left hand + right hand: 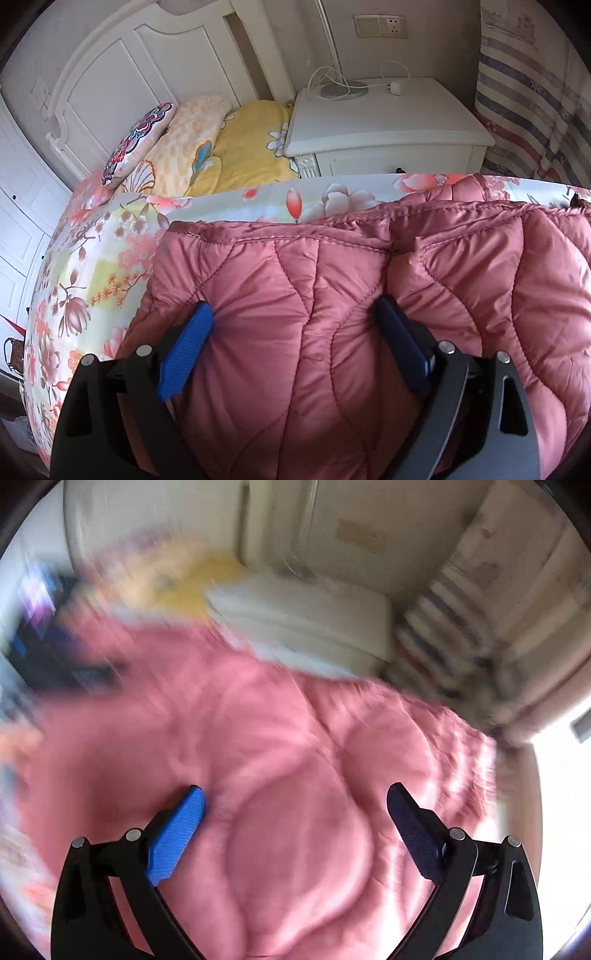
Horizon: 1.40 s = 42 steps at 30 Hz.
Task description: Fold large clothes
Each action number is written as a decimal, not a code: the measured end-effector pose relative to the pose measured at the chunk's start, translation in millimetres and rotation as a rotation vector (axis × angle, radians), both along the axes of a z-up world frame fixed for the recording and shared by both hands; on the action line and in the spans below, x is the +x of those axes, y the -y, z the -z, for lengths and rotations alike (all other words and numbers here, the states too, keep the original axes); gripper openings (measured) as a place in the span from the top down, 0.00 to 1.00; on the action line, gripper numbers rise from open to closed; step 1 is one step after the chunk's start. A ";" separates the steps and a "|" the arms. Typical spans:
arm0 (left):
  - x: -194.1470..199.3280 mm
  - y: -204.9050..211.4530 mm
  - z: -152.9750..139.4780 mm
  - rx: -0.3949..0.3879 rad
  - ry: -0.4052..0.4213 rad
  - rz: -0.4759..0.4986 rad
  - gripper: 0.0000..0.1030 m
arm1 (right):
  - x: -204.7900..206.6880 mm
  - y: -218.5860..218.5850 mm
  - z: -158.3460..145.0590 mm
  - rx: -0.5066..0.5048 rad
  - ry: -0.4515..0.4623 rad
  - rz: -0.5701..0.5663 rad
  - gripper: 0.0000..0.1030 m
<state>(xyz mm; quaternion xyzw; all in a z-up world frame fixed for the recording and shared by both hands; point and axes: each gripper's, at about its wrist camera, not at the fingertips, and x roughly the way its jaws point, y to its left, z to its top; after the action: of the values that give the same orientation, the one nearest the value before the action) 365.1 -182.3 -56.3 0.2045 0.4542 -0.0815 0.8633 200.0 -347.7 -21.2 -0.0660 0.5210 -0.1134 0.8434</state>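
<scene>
1. Bed (92,266): covered by a floral sheet, it bears the whole job. The pink quilted jacket (332,295) lies spread across it, its stitched edge running close to the far side of the mattress, next to the white nightstand (388,122). Judgement: any push away from the operator could carry that edge over the side, and the garment's weight would then drag the fold off the bed.

2. Jacket, condition: puffy, slick-looking shell with deep quilting. Judgement: padding of this kind tends to spring back, so a fold that is laid and let go may reopen. The smooth fabric may also slide out of a shallow pinch.

3. Right gripper (295,799): jaws spread wide over the jacket, nothing between the pads. The view is heavily motion-blurred. Judgement: at this speed the fingers could land on a bulge rather than an edge and take one layer only, or drag and wrinkle the cloth.

4. Left gripper (295,314): jaws released and wide, blue pads pressed down on either side of a padded panel, not pinching it. Judgement: closing here would bunch mid-panel material instead of a hem, giving a crooked fold line.

5. Pillows (177,144) and yellow bedding (251,144) at the headboard end: well apart from the jacket, low risk of snagging.
</scene>
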 end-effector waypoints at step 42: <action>-137.6 33.5 -37.0 0.010 0.077 0.144 0.19 | -268.4 122.8 42.8 0.756 0.222 0.234 0.11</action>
<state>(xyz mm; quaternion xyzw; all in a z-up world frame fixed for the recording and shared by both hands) 227.6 -215.8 -19.3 0.2438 0.4053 -0.1334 0.8709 -68.4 -470.5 -64.0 0.3211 0.4357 -0.0155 0.8407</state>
